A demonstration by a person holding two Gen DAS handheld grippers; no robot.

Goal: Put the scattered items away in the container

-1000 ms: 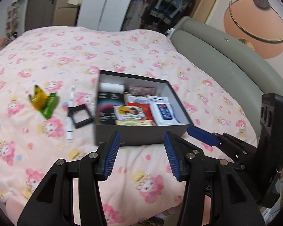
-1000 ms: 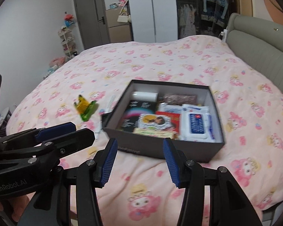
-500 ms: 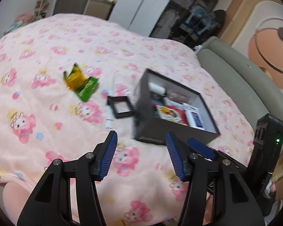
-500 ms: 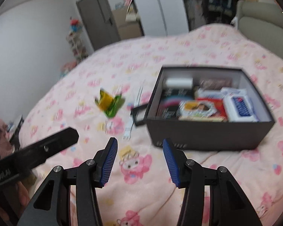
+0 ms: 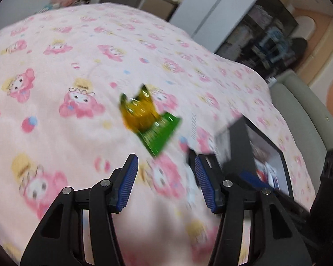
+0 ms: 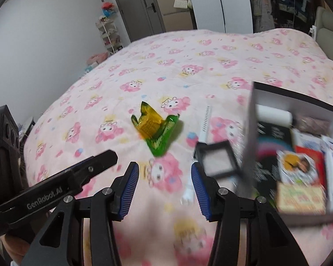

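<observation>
1. The left gripper (image 5: 164,177) and the right gripper (image 6: 164,178) are both about half open and hold nothing.
2. The yellow-green snack packet (image 5: 147,119) lies on the pink bedspread (image 5: 55,71), left of the dark box (image 6: 250,133) — just ahead of both grippers.
3. Better to come down slowly and pinch the crumpled yellow part — the flat green end may slip.

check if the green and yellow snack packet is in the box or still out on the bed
Out. The snack packet lies on the pink bedspread, left of the black box.

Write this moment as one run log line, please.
left gripper: open, empty | right gripper: open, empty | snack packets: on bed | box: partly filled
</observation>
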